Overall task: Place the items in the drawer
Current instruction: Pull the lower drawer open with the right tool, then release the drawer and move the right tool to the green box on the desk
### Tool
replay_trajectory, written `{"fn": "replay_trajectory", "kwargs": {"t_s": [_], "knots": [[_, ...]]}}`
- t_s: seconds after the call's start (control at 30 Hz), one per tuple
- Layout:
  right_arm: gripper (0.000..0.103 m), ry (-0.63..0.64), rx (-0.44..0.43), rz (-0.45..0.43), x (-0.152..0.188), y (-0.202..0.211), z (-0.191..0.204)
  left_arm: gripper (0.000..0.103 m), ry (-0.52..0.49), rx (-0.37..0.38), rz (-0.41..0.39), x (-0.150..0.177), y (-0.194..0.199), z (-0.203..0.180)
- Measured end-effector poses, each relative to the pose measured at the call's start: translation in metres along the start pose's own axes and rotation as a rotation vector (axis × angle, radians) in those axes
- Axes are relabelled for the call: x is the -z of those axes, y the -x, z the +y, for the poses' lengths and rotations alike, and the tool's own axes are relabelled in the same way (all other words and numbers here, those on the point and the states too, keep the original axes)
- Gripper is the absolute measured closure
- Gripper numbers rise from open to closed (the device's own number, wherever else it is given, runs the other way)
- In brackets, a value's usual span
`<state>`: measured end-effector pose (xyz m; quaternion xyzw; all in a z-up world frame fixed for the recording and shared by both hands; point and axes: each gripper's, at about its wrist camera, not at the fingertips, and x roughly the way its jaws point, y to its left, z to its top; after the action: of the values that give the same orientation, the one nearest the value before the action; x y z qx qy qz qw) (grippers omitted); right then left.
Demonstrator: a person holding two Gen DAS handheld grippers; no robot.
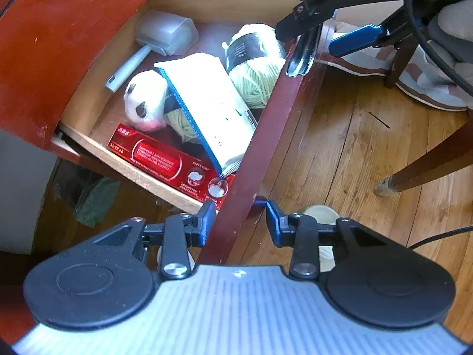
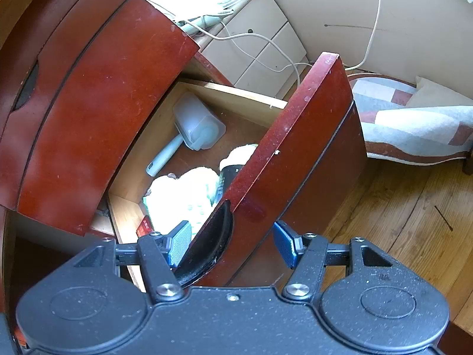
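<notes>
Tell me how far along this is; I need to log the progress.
Looks done: the open drawer already holds a lint roller, yarn, a panda toy, a white pack and a red box. In hand: nothing; the left tool and right tool are open, straddling the drawer front. Left: probably closing the drawer.

The left gripper (image 1: 240, 222) had a pale grey ribbed body flanked by two round black discs. Black linkage arms with silver screws carried blue-padded fingers (image 1: 207, 222). The right gripper (image 2: 230, 244) had a speckled black body of the same form, silver screws at its linkages, and blue textured pads (image 2: 181, 244). A black cable (image 1: 425, 38) trailed behind the right gripper.
</notes>
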<state>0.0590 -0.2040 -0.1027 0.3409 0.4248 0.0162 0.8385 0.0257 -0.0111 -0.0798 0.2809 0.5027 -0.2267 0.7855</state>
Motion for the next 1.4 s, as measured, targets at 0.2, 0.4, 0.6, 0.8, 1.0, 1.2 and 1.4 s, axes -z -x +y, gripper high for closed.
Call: {"fn": "replay_trajectory", "kwargs": {"t_s": [0.2, 0.4, 0.6, 0.8, 1.0, 1.2, 1.4], "knots": [[0.037, 0.011, 0.013, 0.007, 0.005, -0.005, 0.009, 0.068, 0.036, 0.044, -0.01, -0.002, -0.001, 0.006], [0.036, 0.101, 0.061, -0.001, 0.007, -0.003, 0.034, 0.068, 0.037, 0.048, -0.013, -0.005, -0.003, 0.006], [0.029, 0.101, 0.154, -0.007, -0.003, -0.017, 0.039, 0.061, 0.075, 0.059, 0.002, -0.008, -0.01, 0.01], [0.03, -0.012, 0.09, 0.0, 0.005, -0.025, 0.009, 0.064, 0.063, 0.06, 0.007, -0.008, -0.014, 0.005], [0.031, 0.019, 0.109, 0.001, 0.007, -0.022, 0.013, 0.069, 0.063, 0.089, 0.005, -0.006, -0.011, 0.002], [0.031, 0.007, 0.09, 0.005, 0.012, -0.017, 0.007, 0.069, 0.056, 0.105, 0.003, -0.002, -0.01, -0.006], [0.031, -0.019, 0.064, 0.003, 0.016, -0.016, 0.005, 0.069, 0.041, 0.089, 0.005, -0.001, -0.011, -0.009]]}}
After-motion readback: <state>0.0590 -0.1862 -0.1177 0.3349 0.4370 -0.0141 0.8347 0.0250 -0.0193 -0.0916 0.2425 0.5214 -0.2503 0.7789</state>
